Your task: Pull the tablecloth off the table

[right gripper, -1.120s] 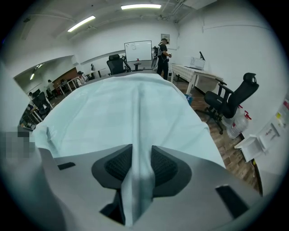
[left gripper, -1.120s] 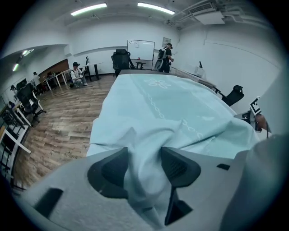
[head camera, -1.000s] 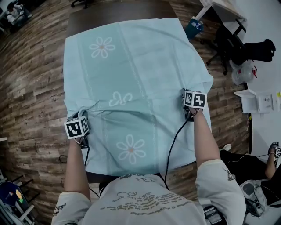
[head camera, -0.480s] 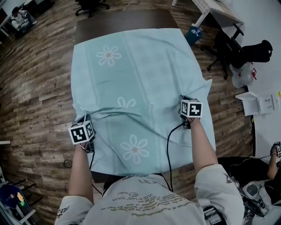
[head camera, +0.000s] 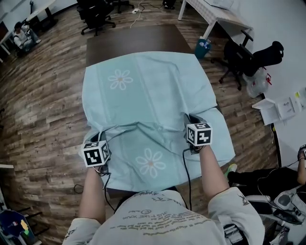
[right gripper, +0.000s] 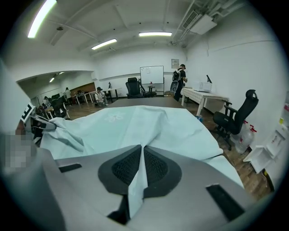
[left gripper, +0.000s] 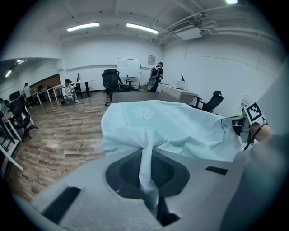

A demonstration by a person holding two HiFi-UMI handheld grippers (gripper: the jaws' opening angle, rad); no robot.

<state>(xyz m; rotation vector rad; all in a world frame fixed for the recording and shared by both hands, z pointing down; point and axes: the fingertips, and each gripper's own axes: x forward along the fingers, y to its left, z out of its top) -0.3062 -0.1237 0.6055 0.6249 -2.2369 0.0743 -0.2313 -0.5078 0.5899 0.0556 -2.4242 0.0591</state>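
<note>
A: Table (head camera: pixel 134 39) first. Dark top, bare only along its far end. Tablecloth (head camera: pixel 148 91), pale teal with flower prints, covers the rest and hangs over both sides and the near edge.

B: Grips?

A: Left gripper (head camera: pixel 99 139) has its jaws closed on a pinched fold at the cloth's near-left part. Right gripper (head camera: pixel 191 120) is clamped the same way on a fold at near-right. Each gripper view shows a thin ridge of fabric running straight down between the pads. Cloth tents up toward both pinches, with creases between them.

B: Step, then?

A: My reading: grasp made, pull begun, most of the cloth on the table yet. Next move calls for drawing both hands back toward the body, evenly, so the sheet slides as one and doesn't skew. Grips must hold firm, as thin fabric could slip out.

B: Surroundings, big to small?

A: Wooden floor (head camera: pixel 43 110) all round. White desk (head camera: pixel 217 12) beyond the far-right corner. Black office chair (head camera: pixel 236 55) off to the right, well apart from the table. Teal bin (head camera: pixel 203 47) just beside the far-right corner. Black cable (head camera: pixel 185 167) hangs from the right gripper across the near cloth.

B: Anything in the way?

A: Nothing stands on the cloth. The person's own body is close to the near edge, so room to draw back looks short. The cable could catch in gathered fabric.
</note>
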